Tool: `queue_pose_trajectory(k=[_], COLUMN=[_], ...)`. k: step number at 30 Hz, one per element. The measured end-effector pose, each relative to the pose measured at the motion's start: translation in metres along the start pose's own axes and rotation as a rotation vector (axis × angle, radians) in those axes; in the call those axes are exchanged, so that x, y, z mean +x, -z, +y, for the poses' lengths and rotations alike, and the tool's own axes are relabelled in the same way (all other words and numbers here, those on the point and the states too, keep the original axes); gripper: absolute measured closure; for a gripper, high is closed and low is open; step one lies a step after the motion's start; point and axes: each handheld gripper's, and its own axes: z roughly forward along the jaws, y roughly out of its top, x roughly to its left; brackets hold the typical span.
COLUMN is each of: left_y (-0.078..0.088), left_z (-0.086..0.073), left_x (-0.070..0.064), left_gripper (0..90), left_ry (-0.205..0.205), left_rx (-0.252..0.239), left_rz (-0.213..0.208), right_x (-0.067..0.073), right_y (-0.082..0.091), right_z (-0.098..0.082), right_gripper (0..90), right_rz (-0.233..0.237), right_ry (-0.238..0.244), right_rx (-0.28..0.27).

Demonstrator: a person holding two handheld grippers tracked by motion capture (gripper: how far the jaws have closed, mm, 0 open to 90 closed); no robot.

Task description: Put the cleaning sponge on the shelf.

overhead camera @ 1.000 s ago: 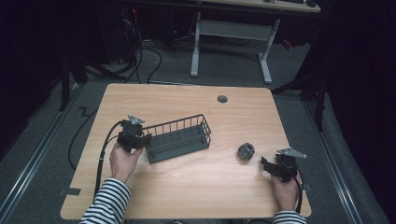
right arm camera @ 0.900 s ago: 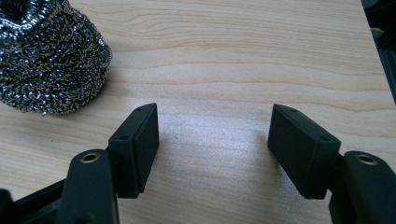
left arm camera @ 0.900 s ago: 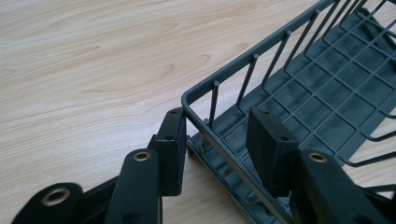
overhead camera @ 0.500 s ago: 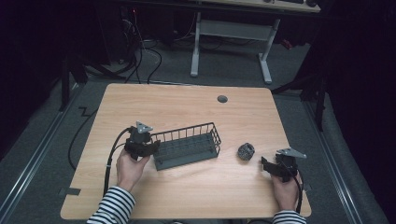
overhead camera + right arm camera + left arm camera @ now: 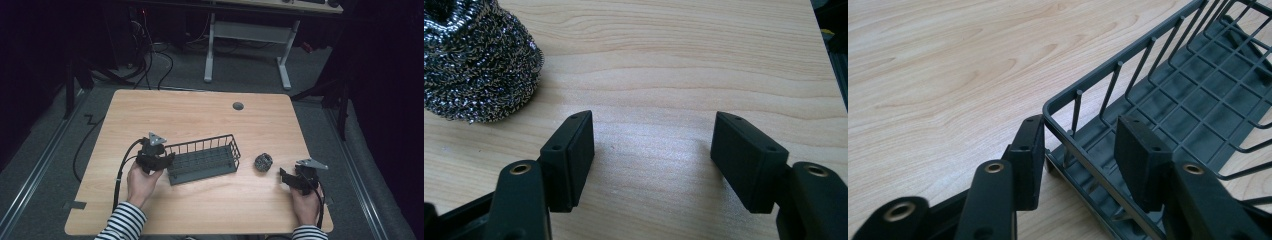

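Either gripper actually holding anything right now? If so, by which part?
Nothing is held. The left gripper straddles the wire basket's end rim, its jaws just opening, pads off the wire. The right gripper stands open over bare table, beside the steel scourer.

In the high view the wooden surface is evenly lit from above, while everything around the surface is lost in deep darkness and fine detail is softened by grain. In both gripper views the surface is brightly lit, and a pale sheen is seen on the grain near the steel scourer. Nearest the lens, the dark arms at the bottom edge are blurred, and soft shadows are cast under the wire basket.
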Motion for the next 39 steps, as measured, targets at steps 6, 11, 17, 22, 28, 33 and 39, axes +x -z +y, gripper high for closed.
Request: queue_pose_trajectory(k=[6, 11, 17, 22, 28, 33, 39], left_y=[0.004, 0.013, 0.026, 0.036, 0.048, 0.058, 0.067], left_z=[0.001, 0.005, 0.006, 0.003, -0.004, -0.014, -0.024], left_x=[0.003, 0.006, 0.012, 0.019, 0.031, 0.041, 0.05], left_gripper=[45.4, 35.9, 33.3, 33.1, 32.7, 32.0, 32.0], left_ry=[0.023, 0.031, 0.043, 0.046, 0.069, 0.092, 0.111], left_rx=[-0.02, -0.053, -0.086, -0.104, -0.131, -0.146, -0.162], left_rz=[-0.013, -0.013, -0.016, -0.01, -0.01, 0.002, 0.022], right_x=[0.0, 0.0, 0.0, 0.0, 0.0, 0.0, 0.0], right_y=[0.0, 0.0, 0.0, 0.0, 0.0, 0.0, 0.0], right_z=[0.0, 0.0, 0.0, 0.0, 0.0, 0.0, 0.0], right_gripper=[34.1, 34.0, 34.0, 34.1, 34.1, 34.0, 34.0], right_rz=[0.0, 0.0, 0.0, 0.0, 0.0, 0.0, 0.0], right_ry=[0.0, 0.0, 0.0, 0.0, 0.0, 0.0, 0.0], right_rx=[0.0, 0.0, 0.0, 0.0, 0.0, 0.0, 0.0])
